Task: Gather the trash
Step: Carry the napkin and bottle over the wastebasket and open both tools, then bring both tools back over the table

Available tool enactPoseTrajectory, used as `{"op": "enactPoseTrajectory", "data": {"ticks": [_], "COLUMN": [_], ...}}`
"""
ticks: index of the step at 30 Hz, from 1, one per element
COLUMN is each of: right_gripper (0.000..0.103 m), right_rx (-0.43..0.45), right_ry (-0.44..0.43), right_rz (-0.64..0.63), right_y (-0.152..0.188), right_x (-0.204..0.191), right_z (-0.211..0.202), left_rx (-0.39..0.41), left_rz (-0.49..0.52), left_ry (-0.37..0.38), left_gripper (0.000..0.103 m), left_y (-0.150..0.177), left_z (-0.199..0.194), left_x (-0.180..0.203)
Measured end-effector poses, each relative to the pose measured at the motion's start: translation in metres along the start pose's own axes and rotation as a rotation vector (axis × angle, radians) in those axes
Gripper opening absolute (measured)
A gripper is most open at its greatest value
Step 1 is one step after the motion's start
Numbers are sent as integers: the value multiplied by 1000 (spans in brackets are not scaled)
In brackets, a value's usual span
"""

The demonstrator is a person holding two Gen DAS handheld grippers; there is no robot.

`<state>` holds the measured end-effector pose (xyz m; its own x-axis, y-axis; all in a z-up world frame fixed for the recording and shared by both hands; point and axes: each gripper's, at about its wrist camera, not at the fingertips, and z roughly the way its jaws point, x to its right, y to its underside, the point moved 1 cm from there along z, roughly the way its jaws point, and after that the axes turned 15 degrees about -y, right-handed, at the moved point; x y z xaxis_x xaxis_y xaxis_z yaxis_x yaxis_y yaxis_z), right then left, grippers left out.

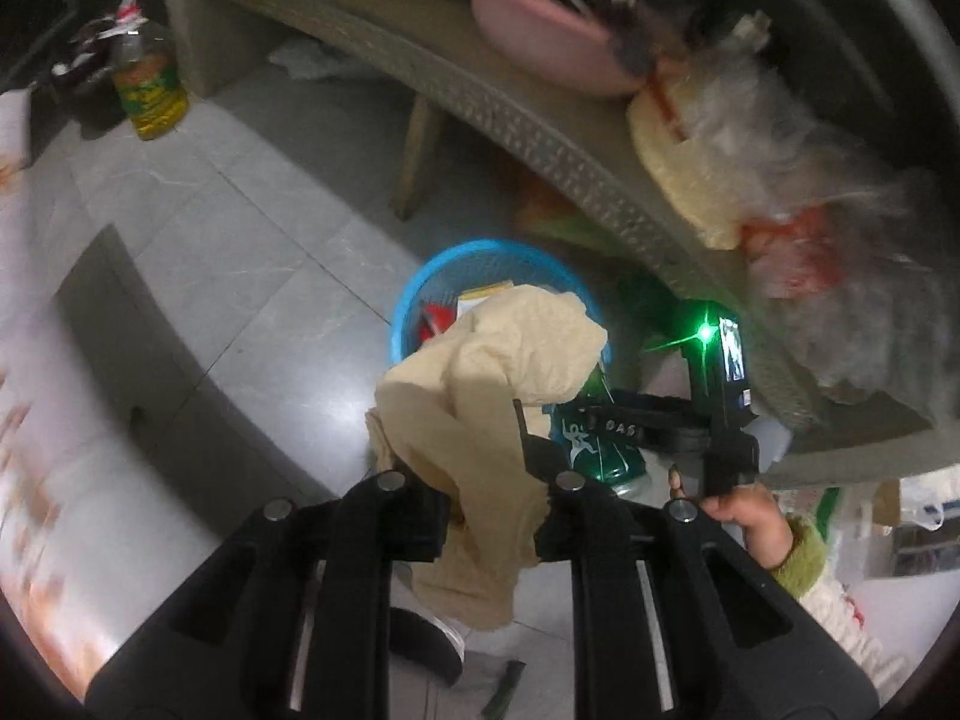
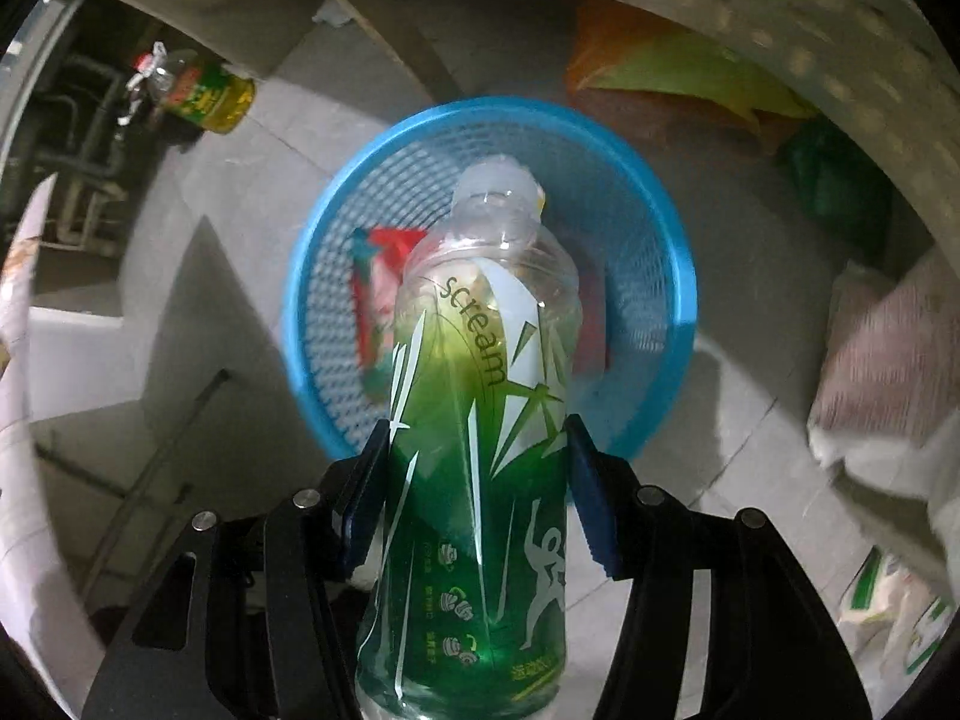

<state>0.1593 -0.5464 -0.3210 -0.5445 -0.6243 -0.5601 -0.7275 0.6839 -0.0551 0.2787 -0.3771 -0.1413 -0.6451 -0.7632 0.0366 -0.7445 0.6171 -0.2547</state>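
My left gripper is shut on a crumpled beige paper and holds it just above and in front of the blue mesh basket on the floor. My right gripper is shut on a clear bottle with a green label, neck pointing at the blue mesh basket below it. The basket holds a red and white wrapper. The right gripper with its bottle also shows in the left wrist view, to the right of the paper.
A woven table stands over the basket's far side, loaded with a pink bowl and plastic bags. An oil jug stands far left on the tiled floor. Bags lie to the right of the basket.
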Motion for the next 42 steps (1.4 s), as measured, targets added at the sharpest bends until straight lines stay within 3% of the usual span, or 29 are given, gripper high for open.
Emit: {"op": "enactPoseTrajectory", "data": {"ticks": [7,9,11,17,23,28,34,38,42], "right_gripper": [55,57,57,58,58,61,69,75,84], "right_rx": [89,121,156,239,271,291,301,341,391], "right_ry": [61,61,64,58,39,6,-13,5,57], "right_rz": [5,25,32,21,11,5,-30,-98,-196], "right_y": [-23,-21,-21,1,38,75,109,122,128], "right_x": [18,23,26,25,16,3,-20,-50,-92], "right_z": [5,-1,-5,-29,-49,-69,-97,-125,-152], "left_rx": [-109,-154,-186,-213,-150,-79,84,234,306], "left_rz": [-49,-74,-108,-193,-221,-210,-144,-137,-193], "left_ry": [-23,-33,-44,6,53,147,201,157,117], "left_gripper": [16,28,50,59,62,64,70,74,76], "left_y": [-38,-40,-40,-33,-36,-23,28,77,129], "left_z": [101,128,142,140,97,35,-69,-134,-173], "left_x": [31,37,35,24,19,12,-9,-35,-69]}}
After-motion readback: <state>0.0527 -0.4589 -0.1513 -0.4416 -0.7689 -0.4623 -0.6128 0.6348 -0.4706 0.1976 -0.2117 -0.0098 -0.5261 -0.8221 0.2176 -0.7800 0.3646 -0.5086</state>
